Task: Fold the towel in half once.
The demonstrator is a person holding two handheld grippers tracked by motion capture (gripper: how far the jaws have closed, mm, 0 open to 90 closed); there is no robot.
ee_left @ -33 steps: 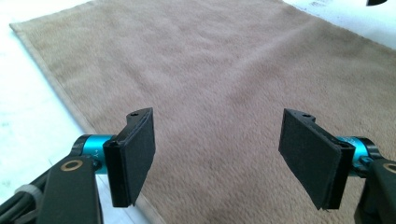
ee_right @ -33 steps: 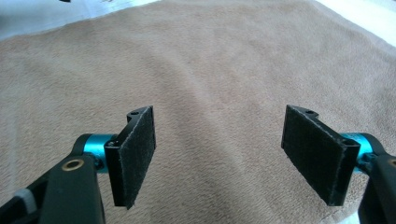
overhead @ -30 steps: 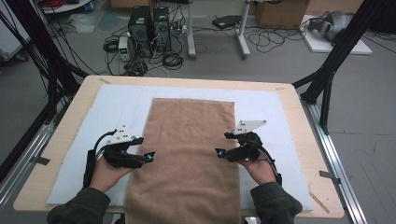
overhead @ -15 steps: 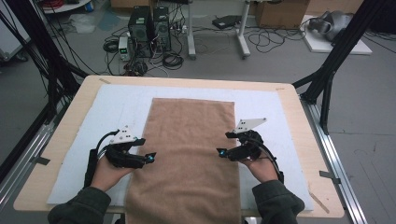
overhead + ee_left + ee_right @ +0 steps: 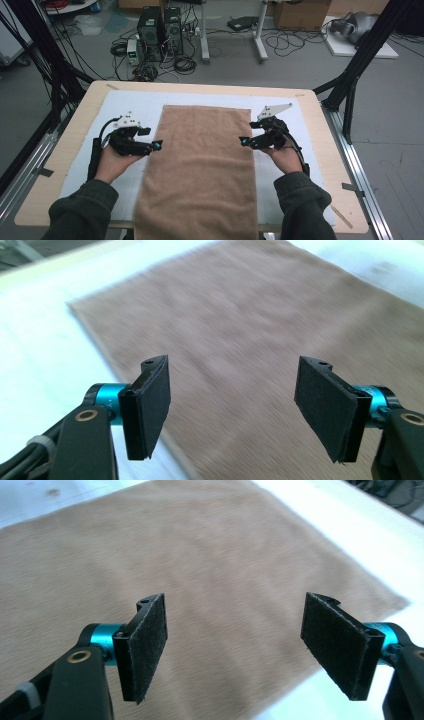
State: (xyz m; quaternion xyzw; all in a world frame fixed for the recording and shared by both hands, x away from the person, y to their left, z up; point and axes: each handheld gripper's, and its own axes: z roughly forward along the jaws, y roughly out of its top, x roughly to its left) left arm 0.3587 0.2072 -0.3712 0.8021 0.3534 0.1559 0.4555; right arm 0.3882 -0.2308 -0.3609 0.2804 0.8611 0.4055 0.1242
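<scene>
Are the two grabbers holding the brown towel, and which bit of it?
No, nothing is held. The left gripper and right gripper are both open, hovering at the long side edges of the towel, with nothing between their pads.

Dark green sleeves (image 5: 82,212); black grippers (image 5: 156,145), teal collars, felt-like pads (image 5: 150,407) (brass-coloured screws).

A brown towel (image 5: 202,165) of rough, matt terry cloth is lying along the middle of the surface (image 5: 60,165), reaching over its near edge. Under it a white, smooth, matt sheet (image 5: 135,102) is covering most of the top, and pale, matt wood is showing along the edges and corners. The left gripper (image 5: 232,405) and the right gripper (image 5: 235,645) are showing matt black, felt-like pads (image 5: 147,645) on glossy turquoise metal sleeves (image 5: 105,395), with black plastic bodies.
</scene>
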